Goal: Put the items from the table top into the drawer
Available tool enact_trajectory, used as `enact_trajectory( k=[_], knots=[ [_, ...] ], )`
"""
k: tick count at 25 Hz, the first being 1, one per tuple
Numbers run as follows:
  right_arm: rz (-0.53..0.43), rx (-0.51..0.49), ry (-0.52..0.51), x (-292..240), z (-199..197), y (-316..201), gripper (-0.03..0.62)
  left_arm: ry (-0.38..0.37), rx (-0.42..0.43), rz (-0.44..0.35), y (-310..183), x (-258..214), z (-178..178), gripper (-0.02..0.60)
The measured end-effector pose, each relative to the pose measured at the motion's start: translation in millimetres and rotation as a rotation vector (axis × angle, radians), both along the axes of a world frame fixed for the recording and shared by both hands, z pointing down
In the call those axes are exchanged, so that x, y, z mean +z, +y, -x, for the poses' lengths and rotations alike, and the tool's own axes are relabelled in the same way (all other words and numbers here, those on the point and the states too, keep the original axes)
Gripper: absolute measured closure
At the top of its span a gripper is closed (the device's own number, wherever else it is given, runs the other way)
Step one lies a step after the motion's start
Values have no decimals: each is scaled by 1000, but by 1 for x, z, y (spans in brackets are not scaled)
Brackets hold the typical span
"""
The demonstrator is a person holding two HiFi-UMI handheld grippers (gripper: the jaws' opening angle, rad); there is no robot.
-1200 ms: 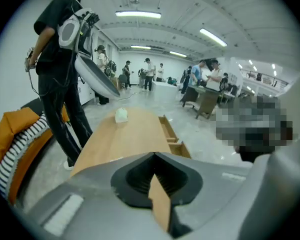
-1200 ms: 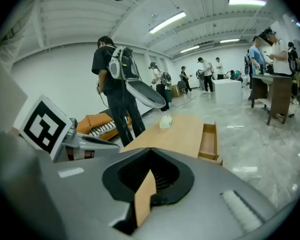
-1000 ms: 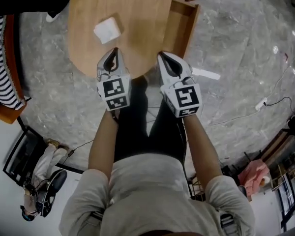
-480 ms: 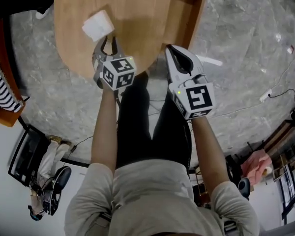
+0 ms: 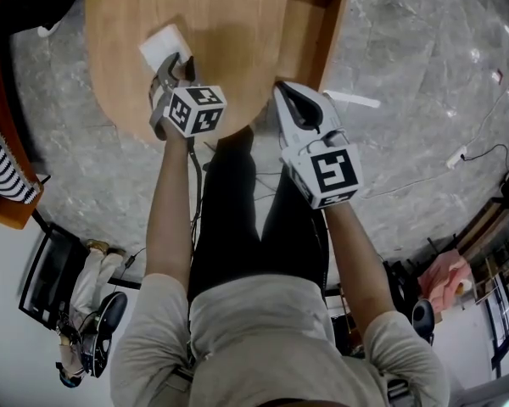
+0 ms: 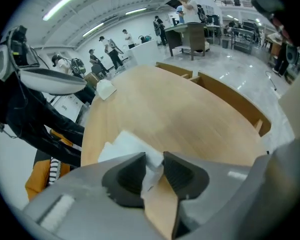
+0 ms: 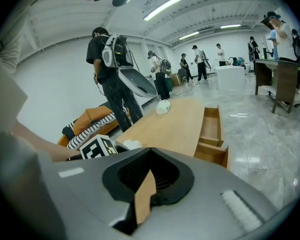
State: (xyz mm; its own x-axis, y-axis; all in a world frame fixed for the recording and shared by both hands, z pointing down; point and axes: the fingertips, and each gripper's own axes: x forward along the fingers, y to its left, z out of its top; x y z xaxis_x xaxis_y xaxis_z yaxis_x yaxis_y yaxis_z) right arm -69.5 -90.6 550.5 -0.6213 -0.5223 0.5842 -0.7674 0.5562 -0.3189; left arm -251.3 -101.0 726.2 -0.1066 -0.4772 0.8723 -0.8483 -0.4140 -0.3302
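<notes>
White pad [image 5: 163, 46]: on table [image 5: 229, 24], eleven o'clock of left gripper [image 5: 171, 68].
Change: left gripper came down to it; jaws opening, pad corner between them, ungripped.
Right gripper [image 5: 293, 102]: clenched, empty.
Drawer [image 5: 312, 25]: open at one o'clock; grasp likely next.

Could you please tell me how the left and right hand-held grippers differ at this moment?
The left hand-held gripper is over the table, while the right hand-held gripper sits at its edge. The left's jaws are opening around the white pad; the right's are together, empty. Both carry marker cubes.
</notes>
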Motion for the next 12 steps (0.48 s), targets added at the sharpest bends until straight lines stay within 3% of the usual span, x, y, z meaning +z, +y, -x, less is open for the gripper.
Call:
enact_trajectory(
  k=[3, 8, 12],
  knots=[
    [-7, 6, 3, 0, -2, -4, 586, 13, -1, -6, 0, -7, -2, 488],
    [2, -2, 1, -1, -9, 1, 586, 88, -43, -34, 5, -29, -13, 506],
    [-5, 20, 17, -3, -25, 1, 586, 159, -38, -45, 11, -50, -44, 506]
  ],
)
